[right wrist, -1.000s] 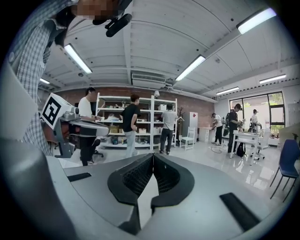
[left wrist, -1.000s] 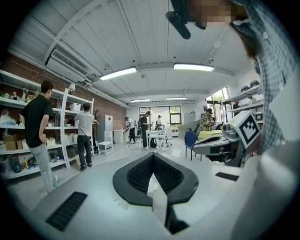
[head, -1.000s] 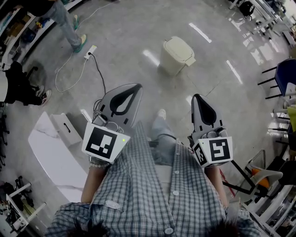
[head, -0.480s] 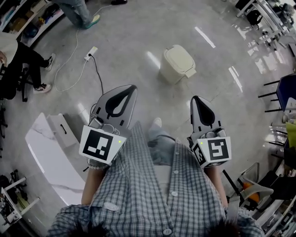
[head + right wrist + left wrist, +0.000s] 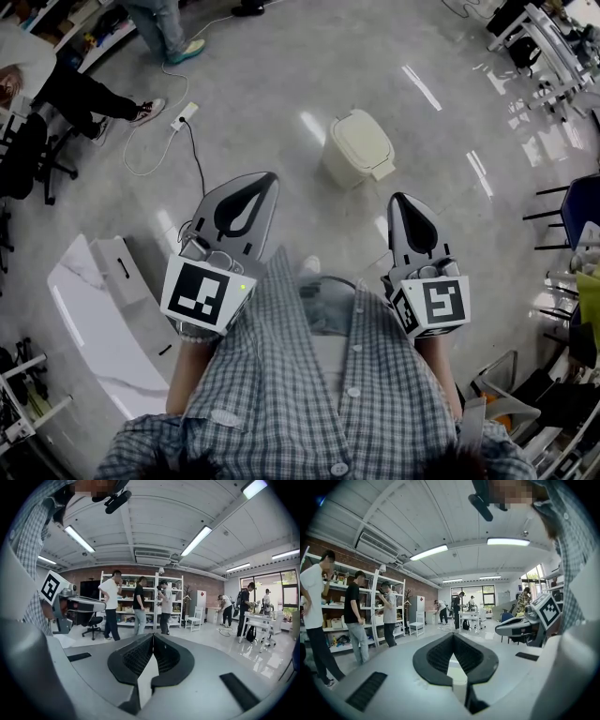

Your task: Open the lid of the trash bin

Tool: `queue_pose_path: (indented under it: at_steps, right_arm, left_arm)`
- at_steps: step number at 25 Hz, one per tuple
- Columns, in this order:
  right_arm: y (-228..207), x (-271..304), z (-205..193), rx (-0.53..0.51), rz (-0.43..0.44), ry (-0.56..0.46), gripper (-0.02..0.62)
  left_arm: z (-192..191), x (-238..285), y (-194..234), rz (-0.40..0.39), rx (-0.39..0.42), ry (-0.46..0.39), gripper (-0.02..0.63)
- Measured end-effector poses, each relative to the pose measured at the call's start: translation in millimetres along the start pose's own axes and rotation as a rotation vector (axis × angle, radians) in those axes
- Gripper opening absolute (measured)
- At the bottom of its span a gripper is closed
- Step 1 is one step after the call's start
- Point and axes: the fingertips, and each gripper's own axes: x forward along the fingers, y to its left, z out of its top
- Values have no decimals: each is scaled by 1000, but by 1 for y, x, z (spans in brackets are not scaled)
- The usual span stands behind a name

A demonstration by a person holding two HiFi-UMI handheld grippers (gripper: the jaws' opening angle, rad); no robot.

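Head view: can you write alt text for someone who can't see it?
A small cream trash bin, lid closed, stands on a shiny grey floor ahead of a person in a checked shirt. The person holds out the left gripper and right gripper, both shut and empty, well short of the bin. A power strip and cable lie further left.

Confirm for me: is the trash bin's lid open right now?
No, the lid sits flat and closed on top of the trash bin.
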Motion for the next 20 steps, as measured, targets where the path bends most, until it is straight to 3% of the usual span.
queue_pose_path:
  at_steps: [11,20]
  right_arm:
    - [-40,22,-4,7,-20,-2,18]
    - [-50,28,1,15,-9,-25,18]
  left_arm:
    - [3,46,4,-4,10,-7,5]
    - [12,53,1,14,19,5,5]
